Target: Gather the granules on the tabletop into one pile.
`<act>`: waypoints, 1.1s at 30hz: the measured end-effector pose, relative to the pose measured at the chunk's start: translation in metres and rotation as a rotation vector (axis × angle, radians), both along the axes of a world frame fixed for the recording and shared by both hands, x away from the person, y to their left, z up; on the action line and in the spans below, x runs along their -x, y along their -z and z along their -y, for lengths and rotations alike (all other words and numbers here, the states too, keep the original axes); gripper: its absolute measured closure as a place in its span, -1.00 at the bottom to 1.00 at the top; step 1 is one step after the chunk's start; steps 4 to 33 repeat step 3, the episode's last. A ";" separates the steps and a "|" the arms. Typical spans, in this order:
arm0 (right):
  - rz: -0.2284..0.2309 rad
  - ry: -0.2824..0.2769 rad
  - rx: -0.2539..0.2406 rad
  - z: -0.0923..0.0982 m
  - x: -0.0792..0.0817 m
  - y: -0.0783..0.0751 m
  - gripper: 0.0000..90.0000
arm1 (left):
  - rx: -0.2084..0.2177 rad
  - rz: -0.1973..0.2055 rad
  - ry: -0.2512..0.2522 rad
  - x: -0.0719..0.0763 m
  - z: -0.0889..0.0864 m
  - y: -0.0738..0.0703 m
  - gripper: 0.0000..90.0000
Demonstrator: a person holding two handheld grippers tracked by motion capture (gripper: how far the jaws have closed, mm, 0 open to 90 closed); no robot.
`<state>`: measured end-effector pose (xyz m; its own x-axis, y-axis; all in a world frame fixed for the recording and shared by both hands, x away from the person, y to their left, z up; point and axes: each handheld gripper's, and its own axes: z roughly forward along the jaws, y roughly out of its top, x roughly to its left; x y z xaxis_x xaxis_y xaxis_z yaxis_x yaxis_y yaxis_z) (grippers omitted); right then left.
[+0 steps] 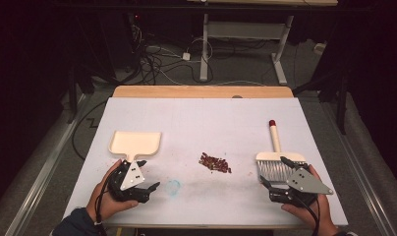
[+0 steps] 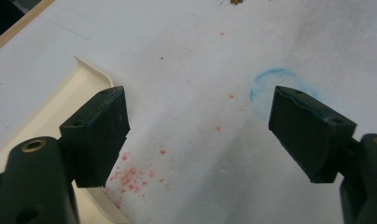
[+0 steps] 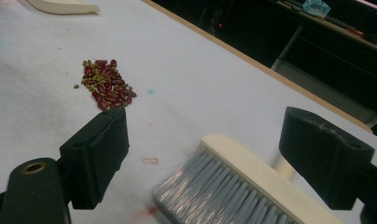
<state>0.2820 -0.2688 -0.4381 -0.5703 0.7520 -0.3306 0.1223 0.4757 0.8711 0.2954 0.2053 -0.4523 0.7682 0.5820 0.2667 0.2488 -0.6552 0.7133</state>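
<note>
A cream dustpan (image 1: 135,142) lies flat at the table's left, its handle toward me. My left gripper (image 1: 150,174) hovers open just right of that handle, with bare table between its fingers; in the left gripper view (image 2: 198,116) the dustpan's rim (image 2: 60,107) runs behind the left jaw. A small pile of red and green beans (image 1: 214,162) sits mid-table. At the right lies a brush (image 1: 275,169) with grey bristles and a cream, red-tipped handle. My right gripper (image 1: 273,170) stands open over its head, and the bristles (image 3: 224,186) lie between the jaws (image 3: 203,140).
A faint blue ring mark (image 1: 173,186) and red stains (image 2: 130,175) are on the white table cover (image 1: 201,118). A wooden edge (image 1: 201,91) borders the far side. Beyond it are a desk frame and cables on the floor. The beans (image 3: 105,84) lie left of the right gripper.
</note>
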 end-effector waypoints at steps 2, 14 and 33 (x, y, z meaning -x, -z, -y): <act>0.003 0.000 -0.006 0.000 0.000 0.000 -0.63 | 0.002 0.000 -0.001 0.000 0.000 0.000 -0.57; 0.002 -0.002 -0.008 0.001 0.000 0.000 -0.63 | 0.002 -0.001 -0.004 -0.001 0.000 0.000 -0.57; 0.002 -0.002 -0.008 0.001 0.000 0.000 -0.63 | 0.002 -0.001 -0.004 -0.001 0.000 0.000 -0.57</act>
